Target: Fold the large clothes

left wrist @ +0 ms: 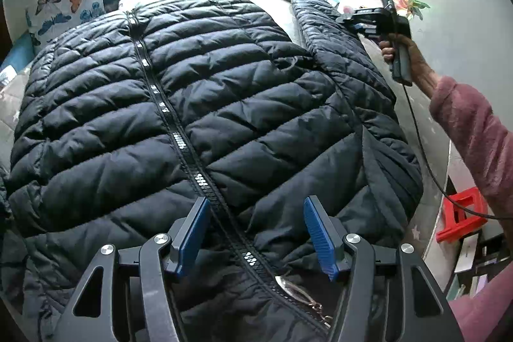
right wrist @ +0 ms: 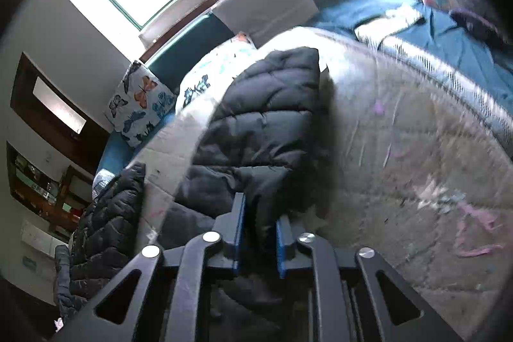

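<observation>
Now a black puffer jacket (left wrist: 198,104) lies spread, zip up, across the bed (right wrist: 416,181)
Left gripper (left wrist: 256,233) hovers spread wide over the zip near the collar end, touching nothing; right gripper (right wrist: 258,233) pinches the jacket's sleeve (right wrist: 269,117) near the bed's right edge, butterfly pillow (left wrist: 64,8) at the head
</observation>
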Demonstrator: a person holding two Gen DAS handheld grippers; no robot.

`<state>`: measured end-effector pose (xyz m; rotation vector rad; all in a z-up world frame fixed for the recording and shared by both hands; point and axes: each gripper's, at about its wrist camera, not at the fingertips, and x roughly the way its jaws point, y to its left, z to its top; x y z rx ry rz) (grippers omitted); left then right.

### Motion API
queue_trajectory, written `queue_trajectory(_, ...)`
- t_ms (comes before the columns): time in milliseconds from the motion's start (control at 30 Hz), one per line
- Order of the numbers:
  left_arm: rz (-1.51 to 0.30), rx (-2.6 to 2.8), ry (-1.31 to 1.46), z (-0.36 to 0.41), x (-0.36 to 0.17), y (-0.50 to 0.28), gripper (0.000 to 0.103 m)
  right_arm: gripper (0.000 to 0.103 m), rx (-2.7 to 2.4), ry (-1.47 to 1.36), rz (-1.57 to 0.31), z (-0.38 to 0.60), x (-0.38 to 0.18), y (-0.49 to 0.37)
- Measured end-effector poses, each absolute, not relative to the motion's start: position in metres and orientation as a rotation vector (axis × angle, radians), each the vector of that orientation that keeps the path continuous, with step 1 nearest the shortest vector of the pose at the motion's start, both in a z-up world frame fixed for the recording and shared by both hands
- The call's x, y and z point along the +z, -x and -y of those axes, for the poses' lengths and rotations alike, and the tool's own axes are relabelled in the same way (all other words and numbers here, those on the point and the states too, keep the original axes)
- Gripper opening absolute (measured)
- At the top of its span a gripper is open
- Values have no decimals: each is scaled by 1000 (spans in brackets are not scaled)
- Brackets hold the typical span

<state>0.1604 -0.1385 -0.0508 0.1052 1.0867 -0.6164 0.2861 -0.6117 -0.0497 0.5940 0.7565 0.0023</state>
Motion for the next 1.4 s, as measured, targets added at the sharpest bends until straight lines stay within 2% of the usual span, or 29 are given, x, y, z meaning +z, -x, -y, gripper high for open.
queue_trajectory(300,-999,-504,-20,83,-27,-157,64,12,107,-367,-572,534,71,-249)
queue_trajectory(433,-947,-452,11,47,-13,-142,64,12,216,-230,-510,459,120,-214)
queue_trajectory(567,-903,-400,42,9,-6,-124,64,12,360,-48,-486,363,139,-175)
queue_trajectory(700,-881,-374,100,-26,-7,-106,64,12,494,108,-527,275,122,-141)
queue_trajectory(900,-896,-368,186,-60,-22,-83,64,12,678,272,-712,166,50,-107)
queue_trajectory(1033,-888,-361,188,-65,-27,-72,64,14,707,355,-827,135,0,-102)
queue_trajectory(1133,-883,-354,188,-71,-28,-66,64,14,693,407,-862,131,-8,-92)
queue_trajectory(1267,-876,-332,208,-84,-24,-67,64,21,747,380,-846,152,13,-77)
queue_trajectory(1333,-875,-340,245,-90,-21,-71,64,31,762,355,-839,162,25,-77)
queue_trajectory(1400,-875,-334,273,-92,-18,-78,64,52,694,320,-804,188,37,-83)
